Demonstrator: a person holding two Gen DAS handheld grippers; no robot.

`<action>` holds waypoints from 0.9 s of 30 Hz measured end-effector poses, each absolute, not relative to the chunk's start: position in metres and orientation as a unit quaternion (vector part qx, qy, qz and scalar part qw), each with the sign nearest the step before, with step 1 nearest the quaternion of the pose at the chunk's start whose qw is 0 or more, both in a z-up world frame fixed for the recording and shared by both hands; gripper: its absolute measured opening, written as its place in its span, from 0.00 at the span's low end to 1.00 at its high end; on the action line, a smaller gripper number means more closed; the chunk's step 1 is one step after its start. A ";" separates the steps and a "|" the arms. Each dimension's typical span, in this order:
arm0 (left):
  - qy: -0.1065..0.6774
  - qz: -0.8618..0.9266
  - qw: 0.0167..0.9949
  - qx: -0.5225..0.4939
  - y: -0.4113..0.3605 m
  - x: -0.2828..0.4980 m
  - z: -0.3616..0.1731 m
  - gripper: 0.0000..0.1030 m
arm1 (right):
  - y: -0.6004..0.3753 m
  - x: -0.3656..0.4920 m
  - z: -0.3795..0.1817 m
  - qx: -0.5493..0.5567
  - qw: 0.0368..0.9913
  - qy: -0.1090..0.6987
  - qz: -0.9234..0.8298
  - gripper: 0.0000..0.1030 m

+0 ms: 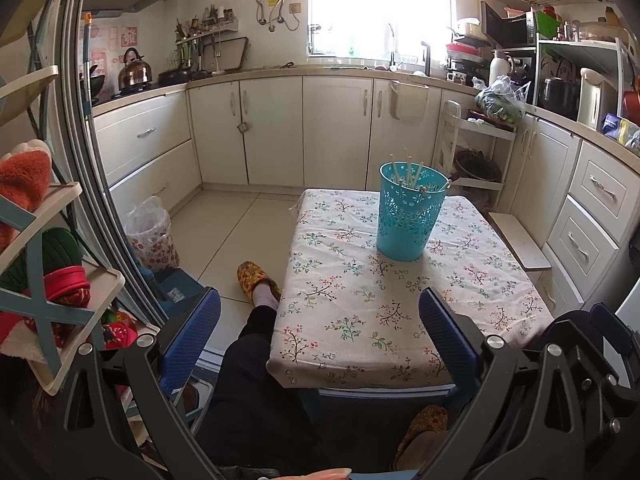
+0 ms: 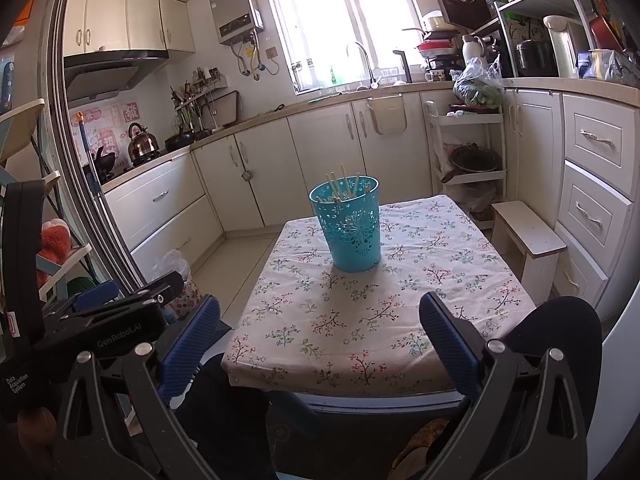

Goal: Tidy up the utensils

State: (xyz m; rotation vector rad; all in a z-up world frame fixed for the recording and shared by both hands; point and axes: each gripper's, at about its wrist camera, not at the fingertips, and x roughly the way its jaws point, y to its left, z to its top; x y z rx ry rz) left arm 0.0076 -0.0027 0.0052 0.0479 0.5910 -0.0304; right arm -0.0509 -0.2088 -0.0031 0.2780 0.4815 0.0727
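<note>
While both claws are hanging back from the near edge of the desk (image 2: 400, 360), spread wide and gripping nothing, little is standing between them and a mishap except care: the left claw (image 1: 320, 344) and the right claw (image 2: 320, 344) are both pointing toward the cup (image 2: 348, 228), a tall teal holder with a pierced wall that is sitting upright toward the far side of the desk, with the chopsticks (image 2: 342, 186) leaning inside it and poking above its rim. Being tall and probably light, the cup is looking likely to tip if a claw nudges its rim or drags a stick sideways instead of lifting straight up, and the thin sticks are looking prone to slipping from ribbed blue pads. Loose cloth (image 1: 360, 312), floral and creased, is covering the desk under the cup, so a snagged fold could be pulling the cup along with it. Beyond the cup, cream cabinets (image 1: 336, 128) are running under a bright window (image 2: 340, 20); left of the cup a kettle (image 1: 135, 69) is sitting on the stove, and right of it a small stool (image 2: 528, 236) is standing beside drawers. Below the desk, a leg and slipper (image 1: 256, 280) are showing.
</note>
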 end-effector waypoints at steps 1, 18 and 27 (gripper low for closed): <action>0.290 -0.015 0.957 0.023 -0.003 0.007 0.006 0.93 | -0.209 -0.051 -0.003 0.137 0.961 0.237 0.036 0.93; 0.285 -0.012 0.958 0.019 0.000 0.005 0.007 0.93 | -0.208 -0.050 -0.002 0.136 0.961 0.237 0.036 0.93; 0.282 -0.011 0.959 0.014 0.003 0.003 0.008 0.93 | -0.205 -0.050 -0.002 0.132 0.962 0.236 0.036 0.93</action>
